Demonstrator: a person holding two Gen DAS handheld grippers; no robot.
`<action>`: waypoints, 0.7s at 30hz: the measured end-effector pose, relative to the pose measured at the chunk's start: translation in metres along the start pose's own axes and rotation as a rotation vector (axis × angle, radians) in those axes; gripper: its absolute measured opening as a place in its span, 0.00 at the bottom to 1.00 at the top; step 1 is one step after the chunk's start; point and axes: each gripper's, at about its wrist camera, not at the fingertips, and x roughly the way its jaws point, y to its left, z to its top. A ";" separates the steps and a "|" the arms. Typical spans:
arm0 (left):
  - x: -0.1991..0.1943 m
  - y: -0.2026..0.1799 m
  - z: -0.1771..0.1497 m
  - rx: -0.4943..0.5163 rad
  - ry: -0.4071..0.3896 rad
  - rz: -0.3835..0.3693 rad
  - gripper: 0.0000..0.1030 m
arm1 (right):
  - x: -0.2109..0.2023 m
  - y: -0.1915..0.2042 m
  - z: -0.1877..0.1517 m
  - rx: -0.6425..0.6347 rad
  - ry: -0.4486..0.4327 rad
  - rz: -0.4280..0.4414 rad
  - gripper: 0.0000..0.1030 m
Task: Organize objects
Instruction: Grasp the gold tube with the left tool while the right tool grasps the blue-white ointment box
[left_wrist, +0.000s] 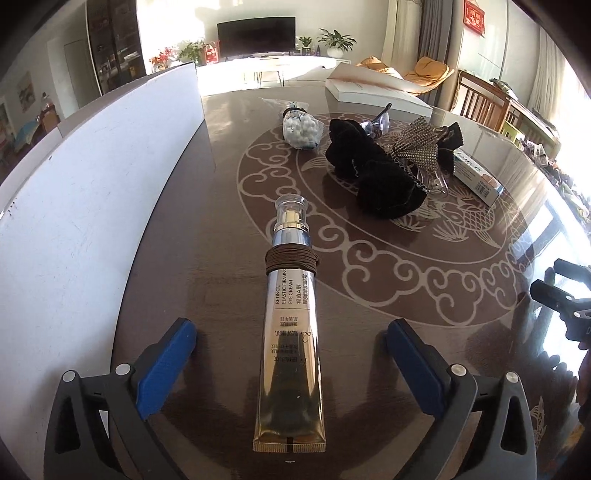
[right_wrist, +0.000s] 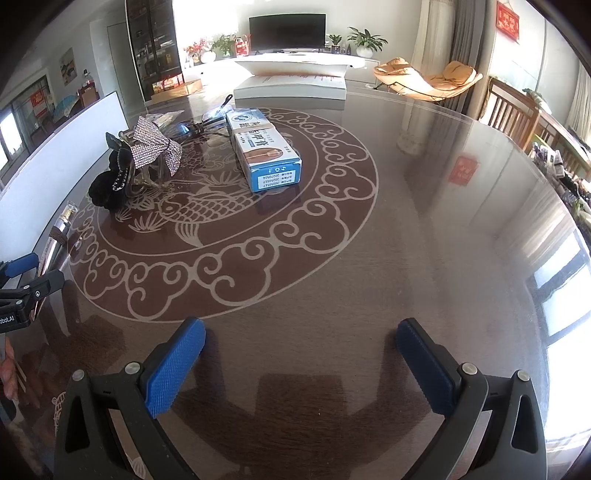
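Two tools in play here, and we see both with their blue pads spread wide and nothing gripped. The left tool (left_wrist: 291, 363) sits low over the tabletop (left_wrist: 369, 302), and the gold eye cream tube (left_wrist: 290, 339) lies flat between its pads, touching neither as far as we can see, crimped end toward the camera and clear cap pointing away. A bundle of brown hair ties (left_wrist: 292, 261) is wrapped around the tube just below its silver neck. Left of the tube stands a white board (left_wrist: 92, 206) along the tabletop edge. Further back we've got a bag of white beads (left_wrist: 301, 129), then a black scrunchie (left_wrist: 373, 173) piled up with a rhinestone bow clip (left_wrist: 417, 146), and we think there are clear plastic clips tangled in there too, though it's hard to make out. A blue-and-white box (right_wrist: 264, 151) lies beside that pile, with a large white book (right_wrist: 291, 86) at the far edge. The right tool (right_wrist: 301, 363) hovers over a bare stretch of the patterned tabletop, well apart from everything, with the left tool poking in at the left edge of its view.
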 end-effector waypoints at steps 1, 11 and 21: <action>0.000 0.000 0.000 -0.001 -0.001 0.001 1.00 | 0.003 0.000 0.012 -0.010 0.002 0.008 1.00; 0.001 -0.001 0.000 -0.002 -0.002 0.002 1.00 | 0.078 0.024 0.138 -0.092 0.103 0.038 0.93; 0.000 0.000 0.001 -0.005 -0.002 0.003 1.00 | 0.048 0.003 0.097 0.067 0.051 0.002 0.40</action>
